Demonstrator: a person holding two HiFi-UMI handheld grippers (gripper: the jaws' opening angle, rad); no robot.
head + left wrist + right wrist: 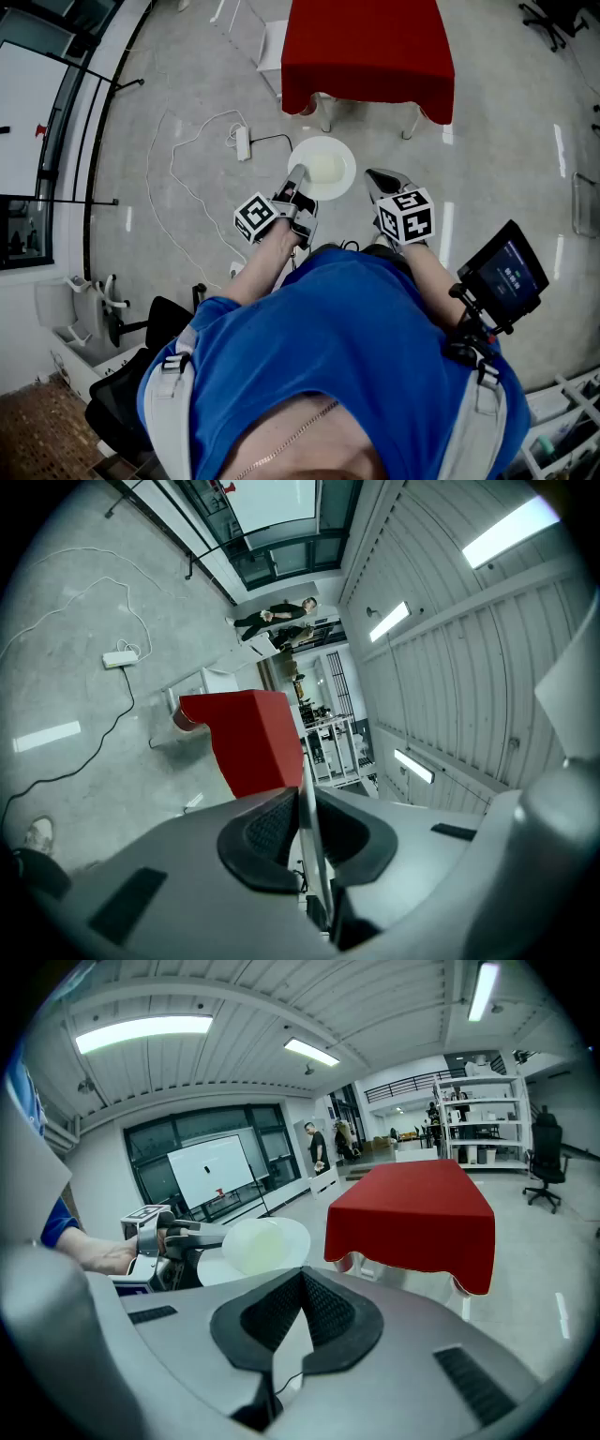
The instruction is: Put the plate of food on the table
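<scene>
A white plate (322,167) with pale yellowish food in its middle hangs over the grey floor, just short of the red-clothed table (367,47). My left gripper (298,178) is shut on the plate's left rim. In the left gripper view the thin plate edge (307,799) stands upright between the pads of the left gripper (305,803), with the red table (248,738) beyond. My right gripper (380,180) is to the right of the plate, apart from it, shut and empty. The right gripper view shows the right gripper (302,1279), the plate (258,1244), the left gripper (202,1235) and the table (412,1208).
A power strip (243,143) with a white cable lies on the floor to the left of the plate. A black chair (141,375) stands at lower left and a screen on a mount (503,275) at right. People (281,616) stand far off, near shelves (478,1124).
</scene>
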